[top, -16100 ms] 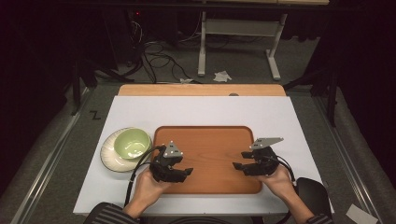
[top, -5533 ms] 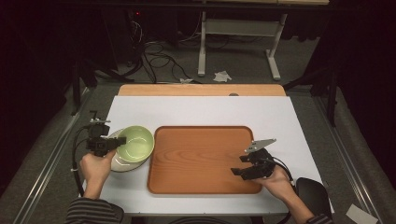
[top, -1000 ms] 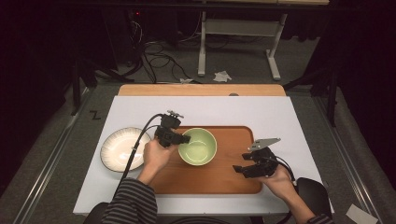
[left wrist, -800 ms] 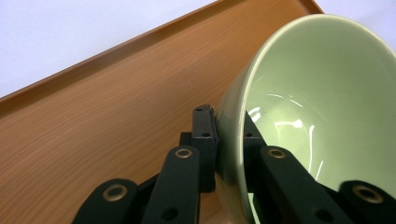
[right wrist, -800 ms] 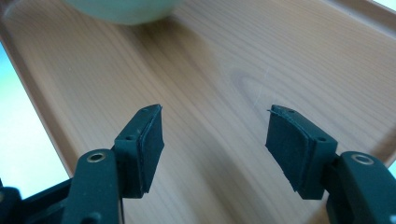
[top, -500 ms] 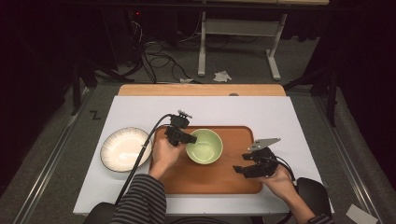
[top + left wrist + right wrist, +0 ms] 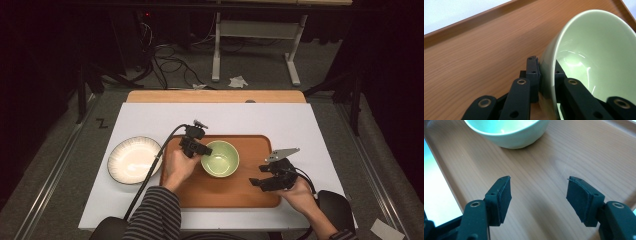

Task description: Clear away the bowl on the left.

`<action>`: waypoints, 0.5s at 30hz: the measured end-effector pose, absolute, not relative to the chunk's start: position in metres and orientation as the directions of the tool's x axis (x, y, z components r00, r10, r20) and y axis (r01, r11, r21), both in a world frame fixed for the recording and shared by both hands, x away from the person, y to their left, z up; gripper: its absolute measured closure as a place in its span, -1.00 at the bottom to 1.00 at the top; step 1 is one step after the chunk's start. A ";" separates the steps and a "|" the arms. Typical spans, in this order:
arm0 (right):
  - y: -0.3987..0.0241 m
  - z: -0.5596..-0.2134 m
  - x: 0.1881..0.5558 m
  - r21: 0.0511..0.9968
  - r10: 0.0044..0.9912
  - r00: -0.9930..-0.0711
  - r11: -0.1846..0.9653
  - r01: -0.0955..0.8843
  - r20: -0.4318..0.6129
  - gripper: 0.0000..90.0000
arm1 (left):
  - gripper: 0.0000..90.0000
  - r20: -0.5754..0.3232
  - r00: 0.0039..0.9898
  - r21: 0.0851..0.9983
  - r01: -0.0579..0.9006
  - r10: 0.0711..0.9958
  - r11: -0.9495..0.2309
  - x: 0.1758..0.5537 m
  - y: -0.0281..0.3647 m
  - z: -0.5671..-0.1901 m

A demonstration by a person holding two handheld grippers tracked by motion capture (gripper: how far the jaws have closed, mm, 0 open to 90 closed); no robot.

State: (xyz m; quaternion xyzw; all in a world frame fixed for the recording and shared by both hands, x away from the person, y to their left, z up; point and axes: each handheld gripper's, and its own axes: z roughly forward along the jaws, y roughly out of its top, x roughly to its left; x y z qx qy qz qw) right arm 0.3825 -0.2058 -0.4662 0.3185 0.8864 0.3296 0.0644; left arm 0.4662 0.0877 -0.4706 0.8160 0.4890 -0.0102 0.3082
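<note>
Left claw [image 7: 546, 72] grips one green bowl [image 7: 220, 158] | right claw [image 7: 539, 200] agape | one tray [image 7: 260, 192], one plate [image 7: 134, 160]

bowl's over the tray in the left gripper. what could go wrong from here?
1. The left gripper pinches the green bowl by one spot on its rim, one jaw inside, one outside; the glazed wall could slip or the bowl could swing.
2. The left gripper view shows the bowl tilted against the wooden tray; releasing now might let it rock or clatter.
3. The right gripper sits open on the tray nearby; a slide could hit it.
</note>
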 end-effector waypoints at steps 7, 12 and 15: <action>-0.205 -0.467 0.382 0.626 0.603 -0.793 0.585 0.516 0.090 -0.16 | 0.83 -0.294 0.525 0.488 0.801 0.799 -0.347 0.465 0.088 -0.471; -0.205 -0.467 0.383 0.624 0.606 -0.790 0.582 0.522 0.096 -0.16 | 0.82 -0.273 0.520 0.479 0.803 0.809 -0.355 0.465 0.089 -0.474; -0.205 -0.467 0.383 0.620 0.604 -0.791 0.585 0.522 0.096 -0.16 | 0.80 -0.289 0.520 0.484 0.804 0.804 -0.346 0.465 0.090 -0.474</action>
